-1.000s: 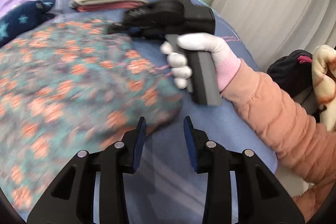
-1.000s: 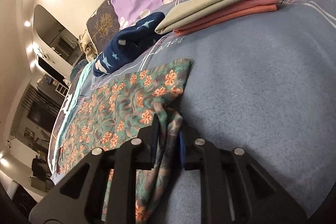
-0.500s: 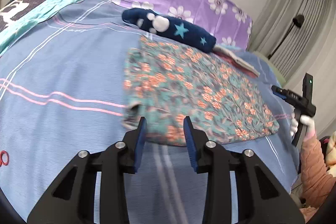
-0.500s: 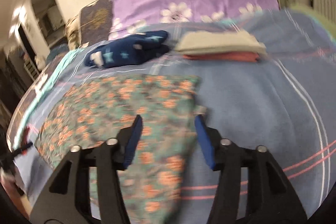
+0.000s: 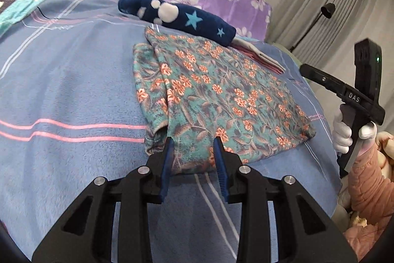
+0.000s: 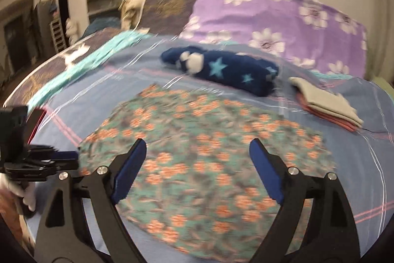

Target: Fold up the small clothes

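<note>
My left tool hangs at the near edge of the floral garment, its blue pads parted a little with the hem showing between them; I cannot tell whether they touch the cloth. My right tool has just been opening and stands released and wide above the same garment, nothing pinched between its pads. The garment lies spread flat on the blue blanket of the bed. Beyond it lies a navy star-print roll, and beside that a small folded stack of beige and pink cloth.
</note>
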